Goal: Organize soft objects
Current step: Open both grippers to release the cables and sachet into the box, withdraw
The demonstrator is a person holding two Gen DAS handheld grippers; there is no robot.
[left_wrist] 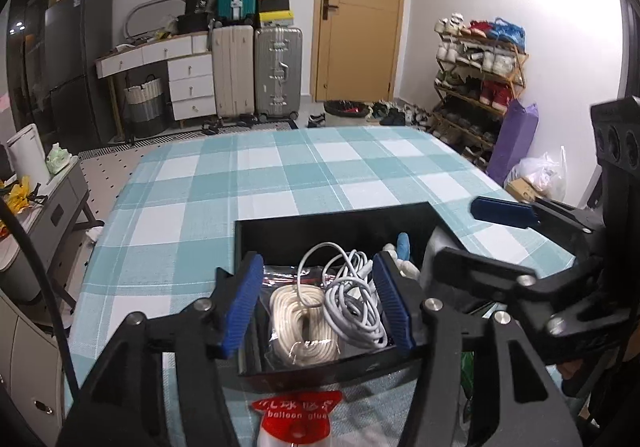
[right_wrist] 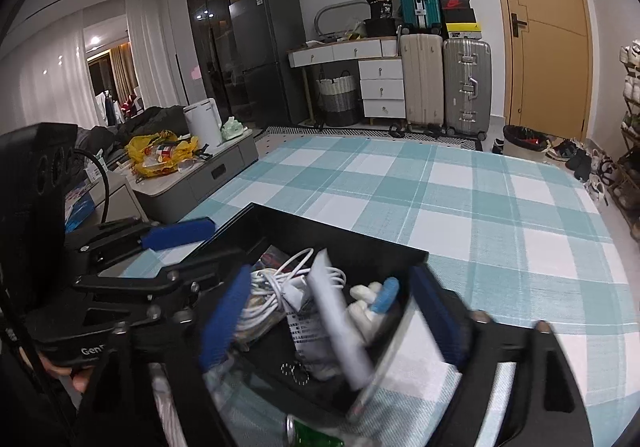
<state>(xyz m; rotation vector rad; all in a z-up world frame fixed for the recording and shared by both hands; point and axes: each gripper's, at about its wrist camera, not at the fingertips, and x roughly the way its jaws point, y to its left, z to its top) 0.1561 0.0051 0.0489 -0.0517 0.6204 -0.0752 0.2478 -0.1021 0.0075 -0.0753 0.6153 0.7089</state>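
A black open box [left_wrist: 336,225] [right_wrist: 352,247] sits on the checked tablecloth. It holds a coil of white rope [left_wrist: 300,327], a bundle of grey-white cable [left_wrist: 356,299] [right_wrist: 280,287], a white glove with a blue tip [left_wrist: 402,247] [right_wrist: 376,299] and a white printed packet [right_wrist: 332,327]. My left gripper [left_wrist: 316,307] is open above the box, its blue pads either side of the rope and cable. My right gripper [right_wrist: 332,319] is open over the box's right half, empty; the packet between its fingers looks blurred.
A red-and-white balloon glue packet [left_wrist: 296,415] lies on the cloth [left_wrist: 280,175] in front of the box. A green can [right_wrist: 304,435] lies near the front edge. Suitcases [left_wrist: 256,71], a door, a shoe rack [left_wrist: 476,79] and a low cabinet [right_wrist: 200,175] stand beyond the table.
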